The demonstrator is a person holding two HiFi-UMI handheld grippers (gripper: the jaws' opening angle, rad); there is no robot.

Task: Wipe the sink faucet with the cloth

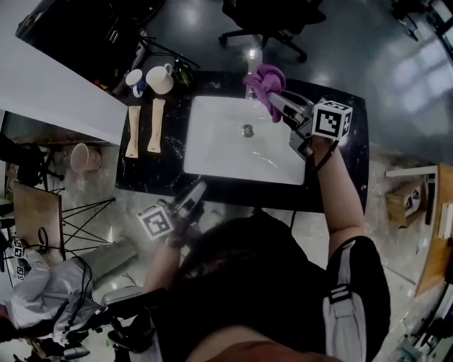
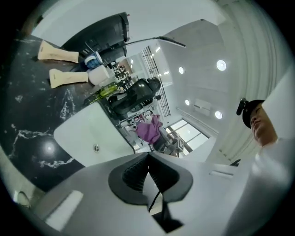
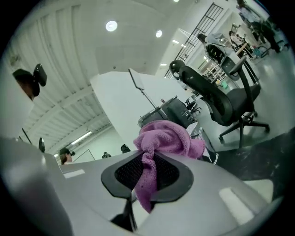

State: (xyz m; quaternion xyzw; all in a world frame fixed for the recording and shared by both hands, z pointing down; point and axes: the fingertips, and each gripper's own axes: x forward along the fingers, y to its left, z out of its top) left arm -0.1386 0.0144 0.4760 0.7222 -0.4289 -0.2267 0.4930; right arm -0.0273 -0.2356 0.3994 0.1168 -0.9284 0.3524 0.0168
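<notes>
A purple cloth [image 1: 264, 80] is bunched at the back rim of the white sink [image 1: 219, 141], over the chrome faucet [image 1: 253, 58], which mostly hides behind it. My right gripper [image 1: 274, 101] reaches in from the right and is shut on the cloth [image 3: 165, 136], a strip of it pinched between the pads. My left gripper [image 1: 195, 194] hovers at the counter's front edge, shut with nothing between its jaws [image 2: 148, 167]. From there the cloth [image 2: 150, 129] shows across the basin [image 2: 87, 133].
The black marble counter [image 1: 141, 166] holds two mugs [image 1: 150, 79] and two wooden-handled tools [image 1: 144, 127] left of the sink, with a green bottle [image 2: 107, 91] near them. An office chair [image 1: 265, 21] stands behind the counter. A white wall panel [image 1: 56, 85] is at the left.
</notes>
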